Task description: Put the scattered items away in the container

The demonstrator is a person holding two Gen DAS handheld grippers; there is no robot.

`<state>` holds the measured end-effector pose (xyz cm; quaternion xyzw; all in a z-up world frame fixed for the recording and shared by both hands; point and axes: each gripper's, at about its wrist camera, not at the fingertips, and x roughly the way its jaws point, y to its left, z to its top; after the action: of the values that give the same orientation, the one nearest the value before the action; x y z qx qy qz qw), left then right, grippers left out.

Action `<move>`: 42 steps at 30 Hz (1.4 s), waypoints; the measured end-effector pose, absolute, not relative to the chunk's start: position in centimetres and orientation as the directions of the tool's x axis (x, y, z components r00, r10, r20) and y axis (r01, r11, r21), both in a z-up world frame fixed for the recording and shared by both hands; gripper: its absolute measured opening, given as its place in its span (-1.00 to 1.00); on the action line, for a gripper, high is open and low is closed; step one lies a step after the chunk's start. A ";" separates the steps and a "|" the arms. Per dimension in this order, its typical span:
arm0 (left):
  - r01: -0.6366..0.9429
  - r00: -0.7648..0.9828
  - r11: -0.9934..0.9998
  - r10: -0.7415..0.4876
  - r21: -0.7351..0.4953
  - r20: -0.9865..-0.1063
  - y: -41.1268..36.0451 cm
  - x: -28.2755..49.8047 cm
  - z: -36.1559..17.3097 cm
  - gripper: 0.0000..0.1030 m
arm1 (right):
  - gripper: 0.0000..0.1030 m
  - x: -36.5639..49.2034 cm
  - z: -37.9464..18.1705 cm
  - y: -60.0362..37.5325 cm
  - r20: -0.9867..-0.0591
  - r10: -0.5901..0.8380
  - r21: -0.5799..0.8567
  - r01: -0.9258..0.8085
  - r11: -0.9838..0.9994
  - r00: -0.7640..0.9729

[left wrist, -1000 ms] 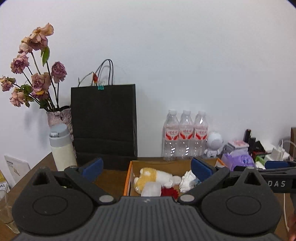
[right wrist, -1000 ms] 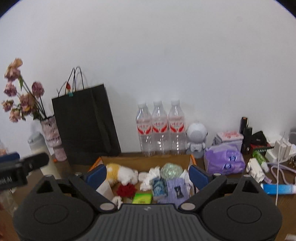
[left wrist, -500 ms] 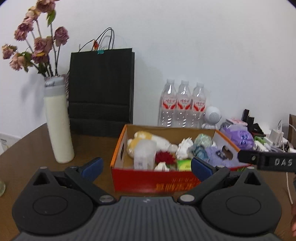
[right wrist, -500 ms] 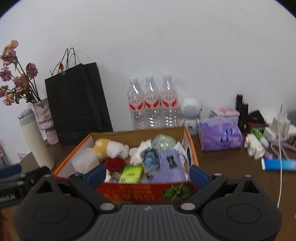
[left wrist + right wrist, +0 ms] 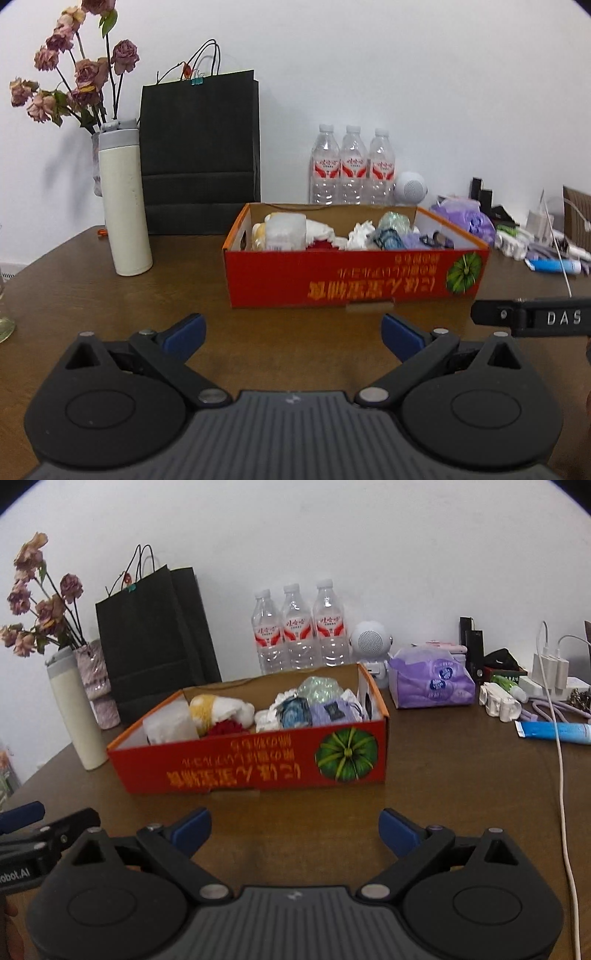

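Lower foreground of each wrist view: the left gripper [image 5: 291, 334] and right gripper [image 5: 294, 829] both stand spread wide and empty, low over the brown table [image 5: 110, 295], side by side. Centre of each frame, directly ahead of both tools and apart from them: the red cardboard box [image 5: 258, 764], its long axis running left to right across the view, its long printed wall facing the fingers. Neither gripper is clearly the nearer. Inside lie a yellow-and-white plush toy [image 5: 221, 709], crumpled white paper [image 5: 360, 234] and a purple pouch [image 5: 332, 710]. Judged from this, the tidying looks nearly or wholly done. Farther back, right of frame: a blue tube [image 5: 554, 732] on the table.
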<state>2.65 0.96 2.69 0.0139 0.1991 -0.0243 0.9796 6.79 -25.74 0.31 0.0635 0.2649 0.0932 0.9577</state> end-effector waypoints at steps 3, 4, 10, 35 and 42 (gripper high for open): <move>0.052 0.902 0.998 -0.030 0.040 -0.431 0.8 1.4 2.3 1.00 | 0.90 5.6 0.0 -25.4 -0.509 0.215 0.168 -0.149 0.974 0.833; 0.051 0.896 0.998 -0.029 0.038 -0.444 0.8 1.1 2.2 1.00 | 0.90 5.1 -0.2 -25.4 -0.514 0.217 0.166 -0.152 0.974 0.830; 0.014 0.842 1.000 0.003 0.027 -0.540 1.5 -1.7 1.8 1.00 | 0.95 1.6 -0.5 -25.1 -0.543 0.212 0.150 -0.155 0.977 0.813; 0.021 0.769 0.999 0.010 0.040 -0.639 0.9 1.7 -0.8 1.00 | 1.00 2.4 -3.0 -21.9 -0.643 0.136 0.014 -0.167 0.986 0.754; 0.022 0.764 1.000 -0.004 0.019 -0.645 0.9 2.1 -0.8 1.00 | 1.00 2.5 -3.0 -22.0 -0.644 0.139 0.016 -0.169 0.985 0.752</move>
<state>2.05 0.94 -0.84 0.0129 0.3435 -0.0070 0.9390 2.53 -21.98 -2.96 -0.0218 0.3421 0.0824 0.9358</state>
